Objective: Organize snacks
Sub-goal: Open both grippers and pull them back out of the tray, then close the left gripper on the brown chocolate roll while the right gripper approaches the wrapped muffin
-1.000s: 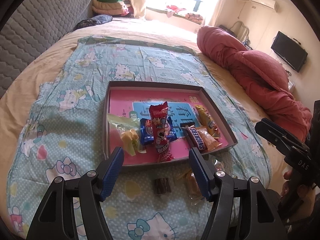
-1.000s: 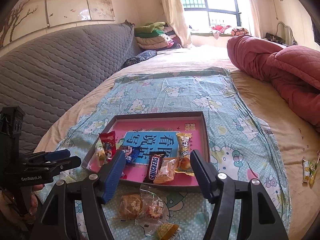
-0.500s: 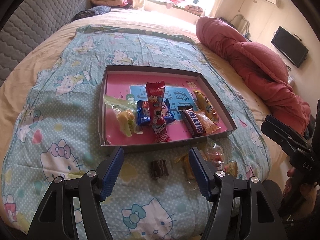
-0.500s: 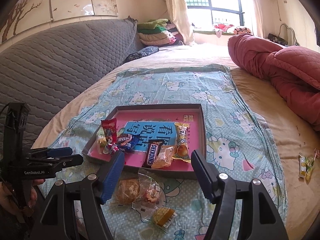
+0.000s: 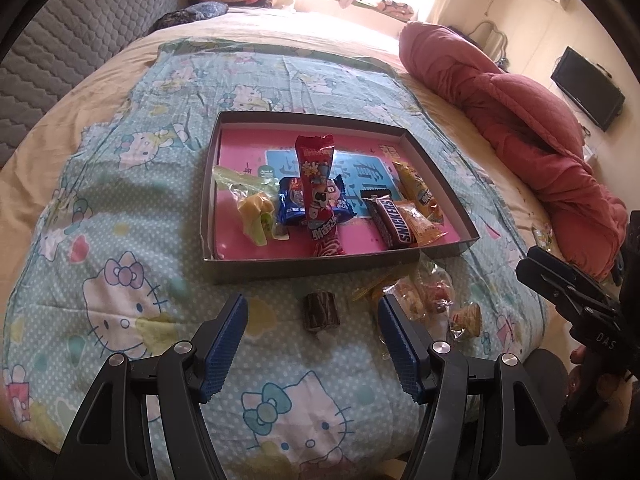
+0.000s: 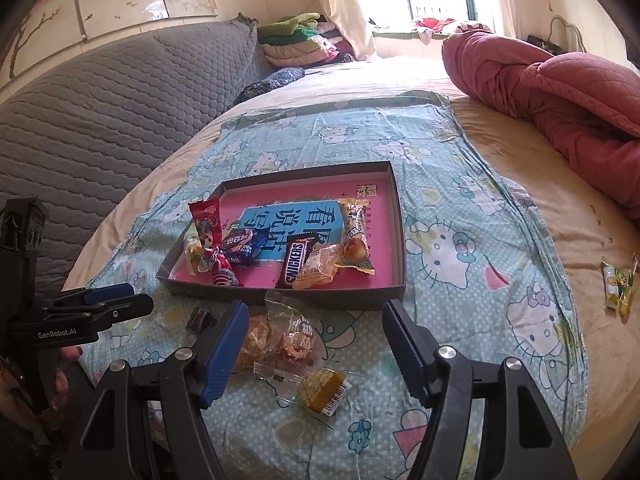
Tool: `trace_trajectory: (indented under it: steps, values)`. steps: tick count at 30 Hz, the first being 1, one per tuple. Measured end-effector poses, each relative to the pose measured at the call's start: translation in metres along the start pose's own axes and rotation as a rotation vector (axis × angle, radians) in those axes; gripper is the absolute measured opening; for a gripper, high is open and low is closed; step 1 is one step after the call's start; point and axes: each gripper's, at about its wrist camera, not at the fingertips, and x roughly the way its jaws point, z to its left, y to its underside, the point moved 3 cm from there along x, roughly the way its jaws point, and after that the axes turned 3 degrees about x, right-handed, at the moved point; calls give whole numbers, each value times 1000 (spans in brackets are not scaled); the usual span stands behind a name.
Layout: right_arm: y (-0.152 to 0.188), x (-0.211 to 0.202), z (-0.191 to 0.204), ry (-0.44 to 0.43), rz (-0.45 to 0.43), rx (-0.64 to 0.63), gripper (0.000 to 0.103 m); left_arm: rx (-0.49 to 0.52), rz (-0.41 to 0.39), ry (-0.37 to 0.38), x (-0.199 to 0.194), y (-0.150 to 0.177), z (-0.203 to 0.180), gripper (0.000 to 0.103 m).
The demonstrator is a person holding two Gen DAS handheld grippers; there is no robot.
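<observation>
A shallow grey box with a pink floor [image 5: 248, 276] [image 6: 394, 216] lies on a cartoon-cat sheet on the bed. Inside are several snacks, among them a red packet [image 5: 318, 184], a blue one [image 6: 242, 242] and a Snickers bar [image 5: 394, 222] [image 6: 295, 266]. In front of the box lie a small dark brown candy [image 5: 320, 310] [image 6: 201, 319] and clear-wrapped pastries [image 6: 280, 340] [image 5: 424, 300]. My left gripper [image 5: 312, 320] hovers open over the brown candy. My right gripper [image 6: 314, 328] hovers open over the pastries. Neither holds anything.
A rolled red quilt [image 5: 508, 120] [image 6: 560, 92] lies along the right of the bed. A grey quilted headboard [image 6: 100, 112] rises on the left. A yellow-green snack [image 6: 618, 286] lies apart on the beige sheet at right. Folded clothes [image 6: 304, 40] sit by the window.
Both grippers have sunk and tipped toward the loose snacks in front of the box, which now lie higher in each view. The jaws stand as wide as before.
</observation>
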Motion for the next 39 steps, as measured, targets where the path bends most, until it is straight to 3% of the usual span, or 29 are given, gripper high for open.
trace_trajectory:
  steps: [24, 39]
  values:
    - [21, 11, 1, 49, 60, 42, 69, -3, 63, 2, 22, 15, -8, 69]
    - [38, 33, -3, 74, 144, 59, 69, 18, 97, -16, 41, 19, -10, 69]
